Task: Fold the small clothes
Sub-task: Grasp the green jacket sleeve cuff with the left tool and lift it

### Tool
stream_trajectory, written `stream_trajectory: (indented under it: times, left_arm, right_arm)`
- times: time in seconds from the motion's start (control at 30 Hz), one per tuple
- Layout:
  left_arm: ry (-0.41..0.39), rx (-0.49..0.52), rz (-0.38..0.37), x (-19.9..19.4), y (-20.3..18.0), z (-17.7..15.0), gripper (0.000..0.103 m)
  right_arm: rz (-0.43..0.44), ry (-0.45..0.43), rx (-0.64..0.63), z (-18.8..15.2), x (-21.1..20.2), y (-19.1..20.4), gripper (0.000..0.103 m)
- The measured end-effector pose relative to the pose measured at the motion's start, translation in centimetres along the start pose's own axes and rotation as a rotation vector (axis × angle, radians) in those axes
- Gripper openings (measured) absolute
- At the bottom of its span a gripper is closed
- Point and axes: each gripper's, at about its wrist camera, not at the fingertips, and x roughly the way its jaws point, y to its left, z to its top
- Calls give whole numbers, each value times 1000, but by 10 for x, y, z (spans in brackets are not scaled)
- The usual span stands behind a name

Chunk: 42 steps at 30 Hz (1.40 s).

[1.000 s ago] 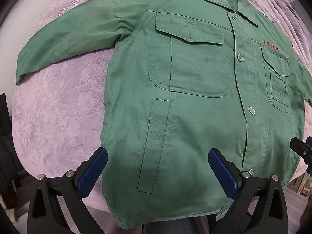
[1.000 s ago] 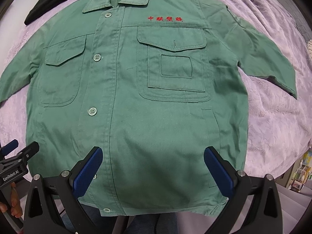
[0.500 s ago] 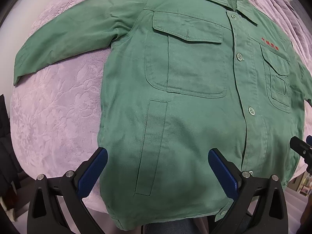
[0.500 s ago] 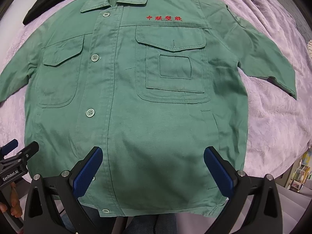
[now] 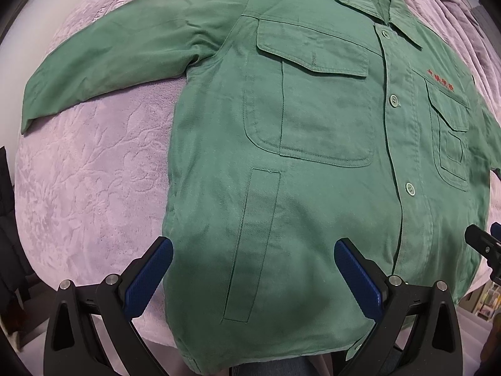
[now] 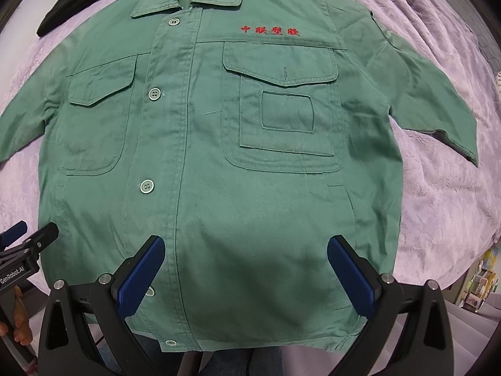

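While the green jacket lay flat on the bed, both jaws gaped empty; each should pinch a hem corner squarely.

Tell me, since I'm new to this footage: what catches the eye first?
A green jacket lies spread flat, front up and buttoned, on a lilac bedspread, sleeves out to both sides. Red embroidered characters sit above one chest pocket. Both the left gripper and right gripper hover open over its hem.
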Motion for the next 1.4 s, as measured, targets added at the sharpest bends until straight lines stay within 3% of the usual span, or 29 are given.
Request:
stream_trajectory:
  times: [0.2,0.33,0.5,0.73,0.83,1.0,1.17,1.3,1.4]
  left_arm:
    - [-13,-44,-28,5,22,13,103]
    - [-32,-114,-60,10,57,28,103]
    - [-129,-268,-92,8,137,54,103]
    - [-273,-521,-33,10,281,86,103]
    - [-294,-624,-36,20,337,96,103]
    - [-346,-746,-79,33,403,114,103]
    - [-425,-824,-115,32,439,120,102]
    - [-434,-856,-119,30,439,121,51]
    - [-439,-845,-150,26,429,123,22]
  right_arm:
    - [-20,12,-27,1,4,11,103]
    - [-31,20,-64,4,8,30,103]
    - [-32,31,-109,9,13,57,103]
    - [-44,53,-174,13,25,107,103]
    - [-50,69,-191,12,33,129,103]
    - [-66,93,-208,5,45,163,103]
    - [-71,96,-212,-2,50,196,103]
    - [-68,91,-205,1,49,209,103]
    - [-62,79,-203,3,46,221,103]
